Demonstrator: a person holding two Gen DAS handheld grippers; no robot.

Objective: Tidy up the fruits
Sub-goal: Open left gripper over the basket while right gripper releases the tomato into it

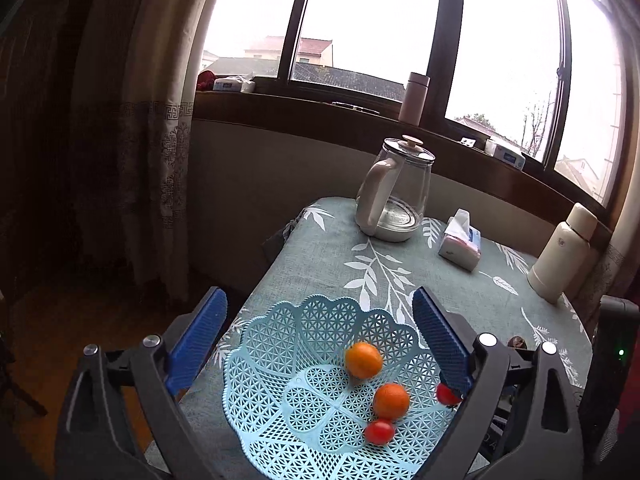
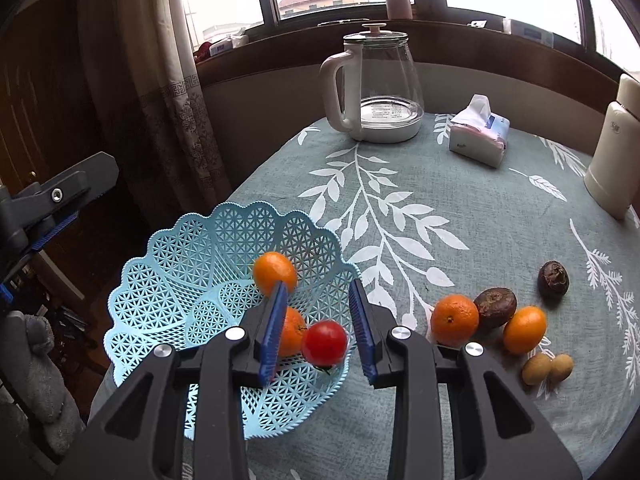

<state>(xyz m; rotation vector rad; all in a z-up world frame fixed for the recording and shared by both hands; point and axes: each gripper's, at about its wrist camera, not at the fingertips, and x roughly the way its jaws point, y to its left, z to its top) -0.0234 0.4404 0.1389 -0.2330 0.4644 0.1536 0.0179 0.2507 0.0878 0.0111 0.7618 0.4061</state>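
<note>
A light blue lattice basket [image 1: 280,360] [image 2: 180,272] stands at the table's near left corner. It holds two oranges [image 1: 363,359] [image 1: 391,401] and a tomato [image 1: 379,431]. A second tomato [image 2: 324,342] [image 1: 447,394] lies by the basket's right rim, between the blue pads of my right gripper [image 2: 318,286], which is open with a gap on each side of it. My left gripper [image 1: 320,300] hangs wide open over the basket and holds nothing. On the cloth to the right lie two oranges [image 2: 455,319] [image 2: 525,330], two dark brown fruits [image 2: 495,306] [image 2: 553,278] and two small tan fruits [image 2: 536,368].
A glass kettle [image 2: 376,92], a tissue pack [image 2: 478,130] and a white flask [image 2: 614,160] stand at the table's far side under the windowsill. The table edge drops off just left of the basket, beside a curtain [image 2: 160,100].
</note>
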